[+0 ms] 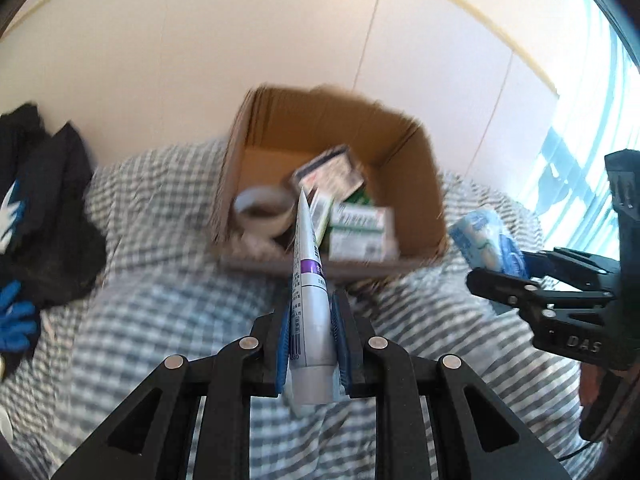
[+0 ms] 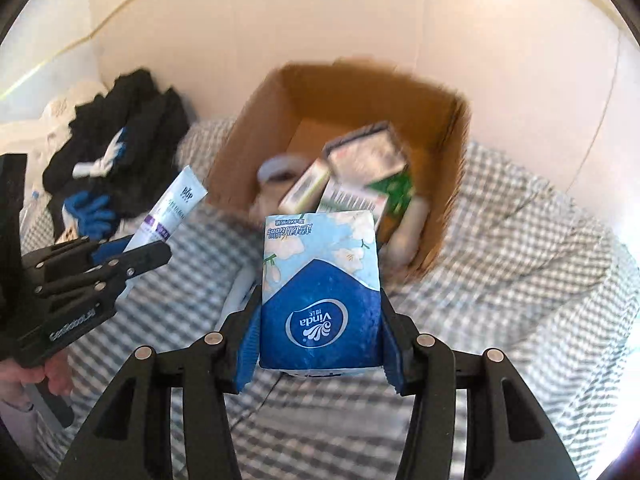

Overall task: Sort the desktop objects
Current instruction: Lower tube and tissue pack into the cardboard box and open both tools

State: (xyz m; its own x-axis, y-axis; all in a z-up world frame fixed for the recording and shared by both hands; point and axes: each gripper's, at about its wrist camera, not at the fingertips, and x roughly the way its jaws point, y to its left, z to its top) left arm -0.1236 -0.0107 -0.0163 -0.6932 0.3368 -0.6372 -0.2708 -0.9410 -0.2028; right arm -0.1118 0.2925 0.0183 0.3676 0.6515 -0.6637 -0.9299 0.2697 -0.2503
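Crowding the cardboard box [image 1: 416, 184]: cartons [image 1: 360, 232] and tape roll [image 1: 262, 208].

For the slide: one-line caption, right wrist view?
Right gripper holds tissue pack before cardboard box; left gripper holds tube.

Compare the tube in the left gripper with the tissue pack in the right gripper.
The tube is slim, white with a purple band; the tissue pack is wide, blue with white flowers. The left gripper pinches the tube narrowly near its cap end; the right gripper spreads wide around the pack. Both are held above the checked cloth, pointing toward the cardboard box.
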